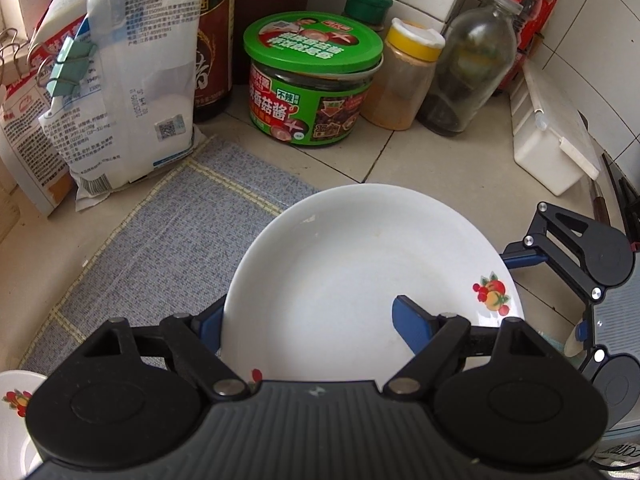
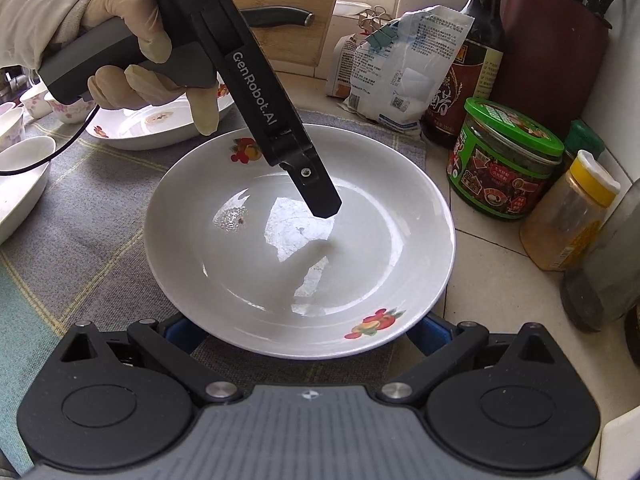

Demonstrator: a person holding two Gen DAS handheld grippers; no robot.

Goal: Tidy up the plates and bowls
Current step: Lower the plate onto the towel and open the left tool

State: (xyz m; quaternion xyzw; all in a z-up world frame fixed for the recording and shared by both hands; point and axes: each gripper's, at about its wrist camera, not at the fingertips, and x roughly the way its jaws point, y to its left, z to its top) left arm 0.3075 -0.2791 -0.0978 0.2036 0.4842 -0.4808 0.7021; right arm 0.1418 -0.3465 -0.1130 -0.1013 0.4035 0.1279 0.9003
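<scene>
1. Between the jaws of the left gripper [image 1: 308, 308] sits the left rim of the white plate [image 1: 340, 260]. One finger is outside that rim and the other hangs over the well. The jaws stand about half wide, pinching nothing.
2. At the plate's opposite rim, the right gripper [image 2: 306, 330] has its jaws wide. Both fingertips are tucked under the rim, and I cannot tell whether they touch it.
3. Fruit prints mark the plate's rim. Its well holds just a small speck and window glare. It lies partly on the grey mat [image 1: 160, 240], partly on the tiled counter.
4. Beyond the left jaws stand a green-lidded jar [image 1: 312, 80] of dark sauce, a yellow-capped shaker [image 1: 404, 80] of orange powder and a glass bottle [image 1: 468, 72] with dark dregs.
5. Left of them stand a dark sauce bottle [image 1: 212, 40] and a clipped bag [image 1: 132, 92]. A white box [image 1: 548, 140] lies to their right.
6. Beyond the right jaws and to their left, behind the gloved hand [image 2: 120, 40], a second plate [image 2: 160, 128] carries a brownish smear. Small bowls [image 2: 16, 176] sit further left.
7. Bare tile lies between the plate's far rim and the jars. Open mat lies left of the left jaws.
</scene>
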